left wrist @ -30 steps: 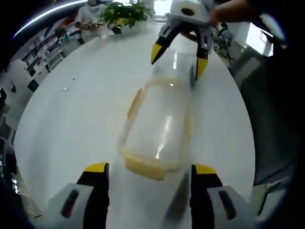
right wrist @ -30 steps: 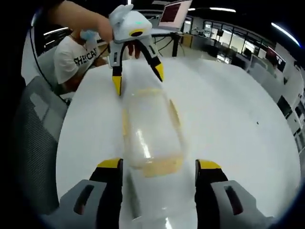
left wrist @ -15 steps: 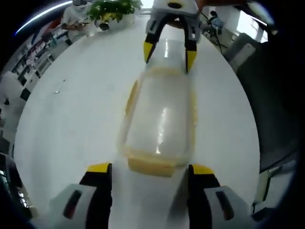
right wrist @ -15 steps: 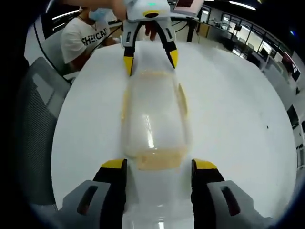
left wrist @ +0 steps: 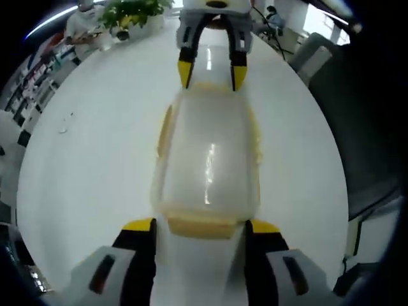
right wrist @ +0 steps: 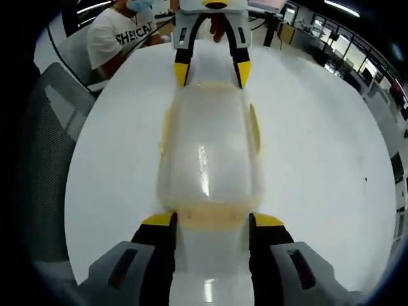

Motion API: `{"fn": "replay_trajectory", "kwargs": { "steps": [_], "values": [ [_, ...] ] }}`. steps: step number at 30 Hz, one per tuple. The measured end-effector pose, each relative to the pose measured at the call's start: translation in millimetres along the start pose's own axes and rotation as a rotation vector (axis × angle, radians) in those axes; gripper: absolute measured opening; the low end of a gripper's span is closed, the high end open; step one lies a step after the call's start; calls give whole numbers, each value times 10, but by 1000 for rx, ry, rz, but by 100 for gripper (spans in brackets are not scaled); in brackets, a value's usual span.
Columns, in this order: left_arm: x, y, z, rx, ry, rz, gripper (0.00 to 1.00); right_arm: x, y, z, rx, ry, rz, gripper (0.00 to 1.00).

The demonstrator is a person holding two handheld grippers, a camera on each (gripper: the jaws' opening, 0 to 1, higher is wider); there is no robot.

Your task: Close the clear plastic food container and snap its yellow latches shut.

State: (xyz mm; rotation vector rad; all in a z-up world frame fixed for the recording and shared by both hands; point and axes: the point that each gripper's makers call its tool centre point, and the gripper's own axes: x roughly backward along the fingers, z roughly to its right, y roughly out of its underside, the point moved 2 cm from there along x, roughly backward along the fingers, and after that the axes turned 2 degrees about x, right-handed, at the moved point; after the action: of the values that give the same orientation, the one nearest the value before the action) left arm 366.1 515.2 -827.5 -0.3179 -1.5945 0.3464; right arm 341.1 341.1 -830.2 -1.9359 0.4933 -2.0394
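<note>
Left gripper view: one clear plastic food container (left wrist: 207,159) lies lengthwise on the white table (left wrist: 83,159), lid on, running straight away from the camera. Left gripper (left wrist: 200,229) sits at its near short end, two yellow-tipped jaws apart, one each side of the near yellow latch (left wrist: 199,224). Whether the tips touch the latch: cannot tell. Two more yellow latches (left wrist: 164,127) show on the long sides, one left, one right; both look flared out from the wall. Right gripper (left wrist: 210,70) is at the far short end, its two jaws spread across that end. One potted plant (left wrist: 131,13) stands at the far table edge, with one seated person (left wrist: 80,22) near it.

Right gripper view: same container (right wrist: 207,153) seen from the opposite end. Right gripper (right wrist: 208,223) has its jaws apart, flanking the near end latch (right wrist: 210,217). Left gripper (right wrist: 211,70) is at the far end, jaws spread. One mesh-backed chair (right wrist: 51,127) sits left of the table (right wrist: 319,146); one person in a white T-shirt (right wrist: 118,35) sits beyond it.
</note>
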Motion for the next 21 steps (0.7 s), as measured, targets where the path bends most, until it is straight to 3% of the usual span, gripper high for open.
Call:
{"fn": "replay_trajectory", "kwargs": {
  "steps": [2,4,5,7,21],
  "values": [
    [-5,-11,0,-10,6,5,49,-1,-5,-2,-1,-12,-6,42],
    [-22,-2,95,-9,73,1,42,-3,0,-6,-3,-21,-12,40],
    [-12,-14,44,-28,45,5,40,-1,-2,-4,8,-26,-13,39],
    [-7,-6,35,-18,52,3,35,2,3,1,34,-37,-23,39],
    [-16,-13,48,-16,46,-36,34,-4,1,18,26,-34,-93,38]
  ]
}}
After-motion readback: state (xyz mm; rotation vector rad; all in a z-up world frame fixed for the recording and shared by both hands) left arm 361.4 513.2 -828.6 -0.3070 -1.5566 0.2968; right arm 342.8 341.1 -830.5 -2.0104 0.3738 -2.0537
